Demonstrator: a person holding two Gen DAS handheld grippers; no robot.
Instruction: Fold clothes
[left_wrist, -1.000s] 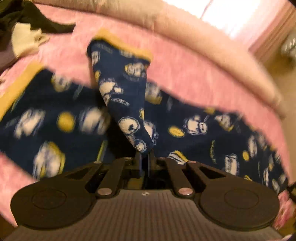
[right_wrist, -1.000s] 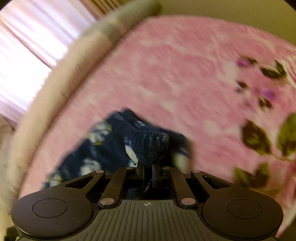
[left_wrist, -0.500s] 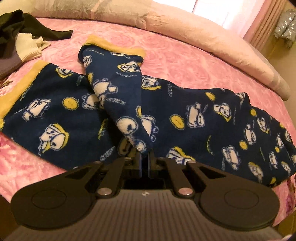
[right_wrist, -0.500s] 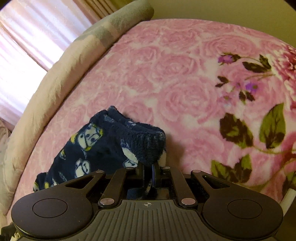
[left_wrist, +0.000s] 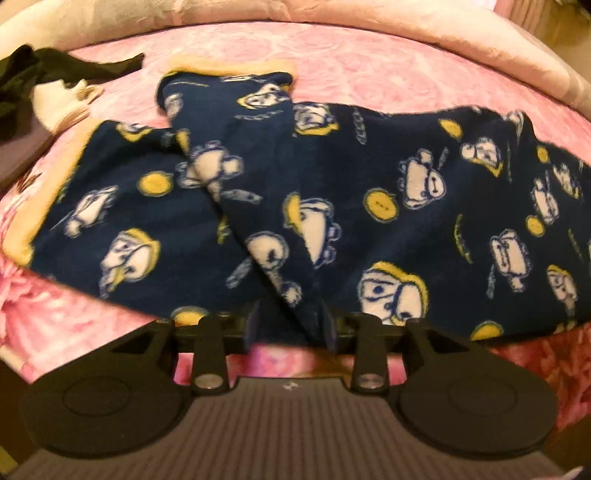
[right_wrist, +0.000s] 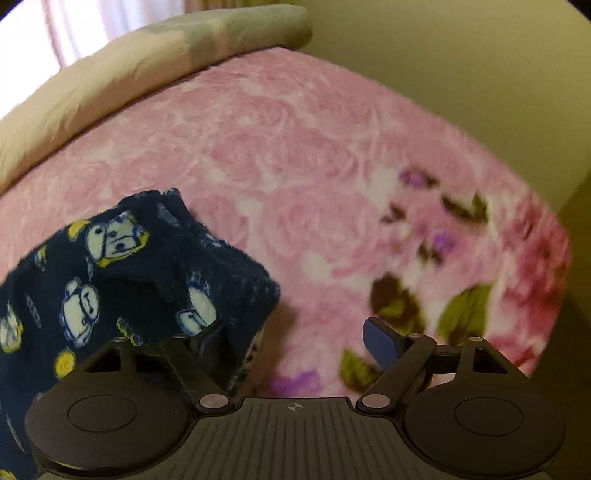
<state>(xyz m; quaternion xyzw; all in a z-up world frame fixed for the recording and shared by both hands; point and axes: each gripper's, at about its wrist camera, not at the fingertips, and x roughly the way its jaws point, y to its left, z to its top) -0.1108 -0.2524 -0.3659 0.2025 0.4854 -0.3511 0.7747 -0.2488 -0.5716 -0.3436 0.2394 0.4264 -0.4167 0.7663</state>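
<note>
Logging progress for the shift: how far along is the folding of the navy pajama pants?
Done: one leg of the pants lies folded over the other on the pink blanket. In hand: both claws look open, the left claw around a fabric fold, the right claw wide beside the waistband. Left: the pants stay long, so lengthwise folds remain.

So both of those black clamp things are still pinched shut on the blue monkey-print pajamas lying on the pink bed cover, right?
Not quite. Both are open. In the right wrist view the right gripper has its fingers spread wide; in the left wrist view the left gripper is parted too, with fabric lying loose between. The rest holds: the blue monkey-print pajamas lie on the pink bed cover.
</note>
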